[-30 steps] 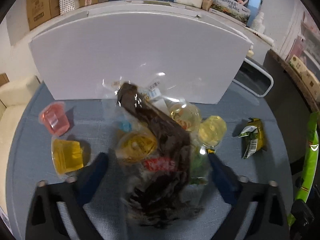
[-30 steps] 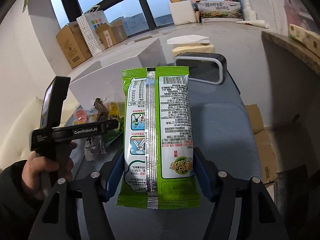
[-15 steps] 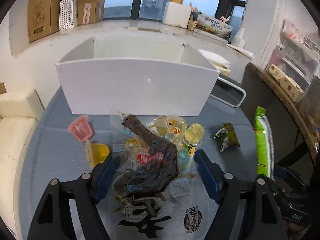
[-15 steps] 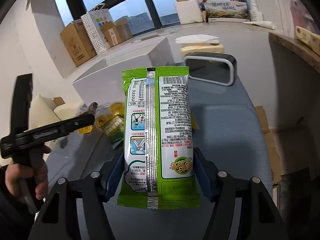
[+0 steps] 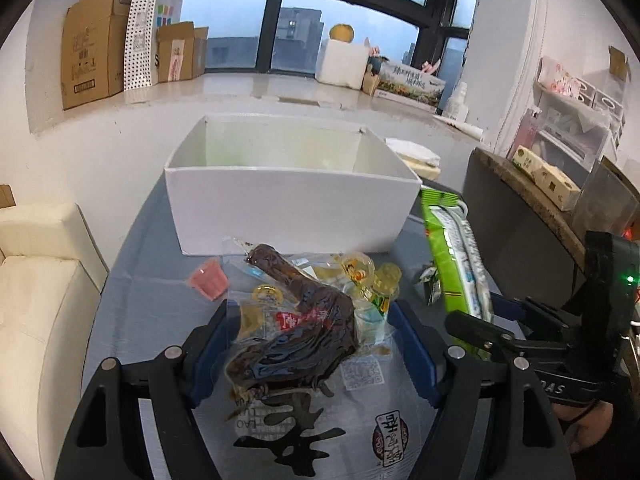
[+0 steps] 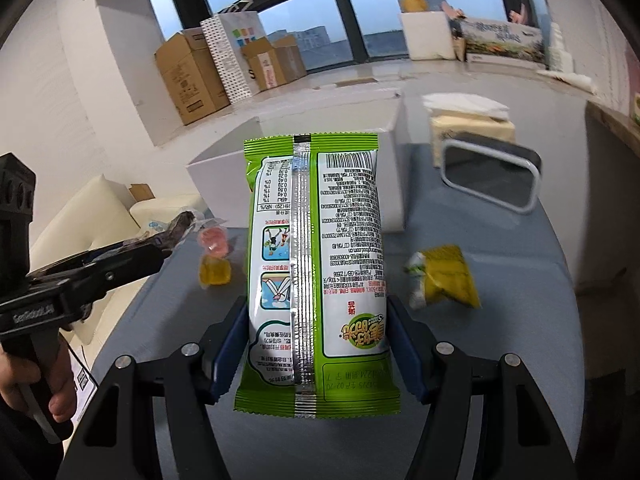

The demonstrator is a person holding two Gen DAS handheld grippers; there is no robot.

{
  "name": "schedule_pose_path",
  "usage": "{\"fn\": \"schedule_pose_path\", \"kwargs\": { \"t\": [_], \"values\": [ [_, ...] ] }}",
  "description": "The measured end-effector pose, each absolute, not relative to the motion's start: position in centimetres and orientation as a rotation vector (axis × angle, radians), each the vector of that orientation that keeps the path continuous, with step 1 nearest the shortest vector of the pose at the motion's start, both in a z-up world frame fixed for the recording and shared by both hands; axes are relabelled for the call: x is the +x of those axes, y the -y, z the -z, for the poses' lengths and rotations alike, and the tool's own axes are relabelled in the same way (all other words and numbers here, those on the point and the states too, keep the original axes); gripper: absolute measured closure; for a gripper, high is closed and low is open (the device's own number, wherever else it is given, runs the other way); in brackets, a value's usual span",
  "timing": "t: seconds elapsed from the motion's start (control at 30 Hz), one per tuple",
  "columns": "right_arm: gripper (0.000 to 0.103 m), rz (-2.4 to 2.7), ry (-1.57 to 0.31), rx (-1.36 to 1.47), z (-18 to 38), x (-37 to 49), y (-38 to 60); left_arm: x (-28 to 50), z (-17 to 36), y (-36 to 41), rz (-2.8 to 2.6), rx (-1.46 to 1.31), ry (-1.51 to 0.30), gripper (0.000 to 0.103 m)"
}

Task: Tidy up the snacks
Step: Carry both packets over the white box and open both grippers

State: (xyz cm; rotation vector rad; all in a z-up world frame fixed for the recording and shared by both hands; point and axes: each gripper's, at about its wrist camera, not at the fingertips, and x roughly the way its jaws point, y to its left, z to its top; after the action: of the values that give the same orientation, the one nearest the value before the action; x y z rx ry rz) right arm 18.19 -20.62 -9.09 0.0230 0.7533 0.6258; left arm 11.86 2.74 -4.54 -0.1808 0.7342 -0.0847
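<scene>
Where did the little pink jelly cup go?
The pink jelly cup sits on the grey table, left of the clear snack bag, just before the white box; a yellow jelly cup sits beside it.

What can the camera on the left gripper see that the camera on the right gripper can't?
Only the left wrist view looks inside the white box, and it shows the printed front of the clear meat packet in the left gripper. Only the right wrist view shows the green bag's printed back, flat between the right gripper's fingers, and the yellow jelly cup. Both show the box, the green bag, the pink jelly cup and the small yellow-green packet on the table.
</scene>
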Motion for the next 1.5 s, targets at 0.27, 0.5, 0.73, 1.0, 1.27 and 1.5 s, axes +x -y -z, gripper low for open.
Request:
{"fn": "schedule_pose_path", "kwargs": {
  "t": [0.27, 0.5, 0.73, 1.0, 1.27, 1.5],
  "values": [
    [0.033, -0.653, -0.675, -0.009, 5.1, 21.6, 17.7, 15.5, 0.6, -4.7, 0.096, -0.166, -0.643, 0.022],
    [0.032, -0.63, -0.653, 0.011, 2.3, 28.8, 15.8, 22.9, -1.8, -6.0, 0.103, -0.127, -0.59, 0.022],
    [0.031, -0.581, -0.719, 0.038, 2.8, 36.4, 14.3, 31.4, -0.1, -7.9, 0.101, -0.117, -0.628, 0.022],
    [0.008, -0.554, -0.778, 0.007, 5.7, 38.7, 13.5, 34.5, 3.3, -8.8, 0.054, -0.097, -0.733, 0.0],
    [0.008, -0.563, -0.706, -0.036, 4.6, 35.7, 13.8, 31.6, 2.5, -9.1, 0.049, -0.088, -0.717, 0.0],
    [0.008, -0.572, -0.646, -0.02, 2.2, 31.4, 16.2, 26.6, 0.7, -8.2, 0.069, -0.083, -0.677, 0.0]
  ]
}}
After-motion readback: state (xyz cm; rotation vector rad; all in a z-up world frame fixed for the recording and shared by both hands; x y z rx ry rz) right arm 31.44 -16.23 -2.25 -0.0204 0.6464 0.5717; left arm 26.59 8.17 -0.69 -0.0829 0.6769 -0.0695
